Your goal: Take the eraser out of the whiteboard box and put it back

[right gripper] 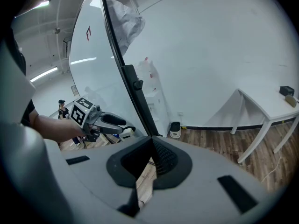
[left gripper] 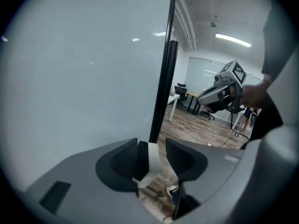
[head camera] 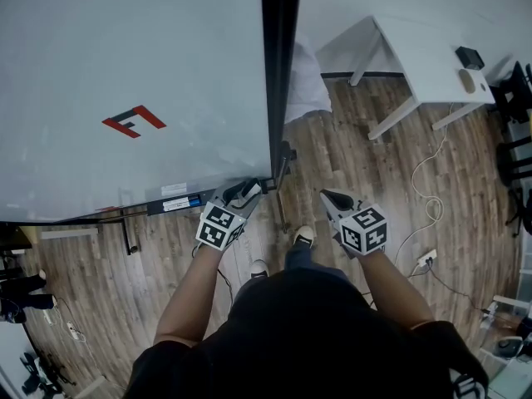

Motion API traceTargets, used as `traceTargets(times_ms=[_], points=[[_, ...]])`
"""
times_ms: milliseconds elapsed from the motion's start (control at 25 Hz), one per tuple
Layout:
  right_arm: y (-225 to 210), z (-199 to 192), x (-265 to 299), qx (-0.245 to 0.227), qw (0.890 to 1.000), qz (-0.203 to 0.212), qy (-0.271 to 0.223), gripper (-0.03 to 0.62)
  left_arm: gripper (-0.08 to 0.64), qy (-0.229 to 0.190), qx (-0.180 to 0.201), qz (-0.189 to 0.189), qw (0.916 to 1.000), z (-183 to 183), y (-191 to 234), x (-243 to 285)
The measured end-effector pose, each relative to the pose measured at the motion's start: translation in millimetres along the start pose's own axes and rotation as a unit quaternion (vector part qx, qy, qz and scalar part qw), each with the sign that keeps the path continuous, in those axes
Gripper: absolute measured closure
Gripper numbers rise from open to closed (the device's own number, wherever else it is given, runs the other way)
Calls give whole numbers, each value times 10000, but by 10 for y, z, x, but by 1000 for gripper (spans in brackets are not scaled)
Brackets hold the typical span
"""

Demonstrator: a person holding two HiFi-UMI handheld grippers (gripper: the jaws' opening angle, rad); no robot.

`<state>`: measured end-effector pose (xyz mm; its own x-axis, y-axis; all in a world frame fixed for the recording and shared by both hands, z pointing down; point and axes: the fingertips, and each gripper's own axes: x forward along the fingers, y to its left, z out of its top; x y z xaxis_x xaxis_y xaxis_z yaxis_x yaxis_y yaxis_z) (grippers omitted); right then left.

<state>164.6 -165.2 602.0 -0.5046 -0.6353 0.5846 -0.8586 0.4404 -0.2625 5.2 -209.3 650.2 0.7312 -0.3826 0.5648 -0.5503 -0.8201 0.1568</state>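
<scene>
Pinching the eraser [left gripper: 150, 158] in the left gripper [head camera: 249, 191] at lower centre, just off the whiteboard's [head camera: 125, 73] lower right corner. Holding the right gripper [head camera: 328, 196] closed on nothing, right of centre, with a table [head camera: 424, 56] beyond at upper right.

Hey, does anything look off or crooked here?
Only the eraser: it sits tilted between the left gripper's jaws, its top leaning on one jaw and clear of the other. A loose cable also trails across the floor.
</scene>
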Motion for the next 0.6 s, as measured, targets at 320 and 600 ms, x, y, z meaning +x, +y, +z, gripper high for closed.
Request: traceTargets(times_ms=[320, 600], points=[[-22, -65, 29, 15, 9999, 33, 96, 598, 365, 173, 83, -5, 9998, -81, 22, 91], [-8, -111, 68, 22, 9999, 89, 135, 598, 364, 256, 78, -18, 9996, -125, 18, 169]])
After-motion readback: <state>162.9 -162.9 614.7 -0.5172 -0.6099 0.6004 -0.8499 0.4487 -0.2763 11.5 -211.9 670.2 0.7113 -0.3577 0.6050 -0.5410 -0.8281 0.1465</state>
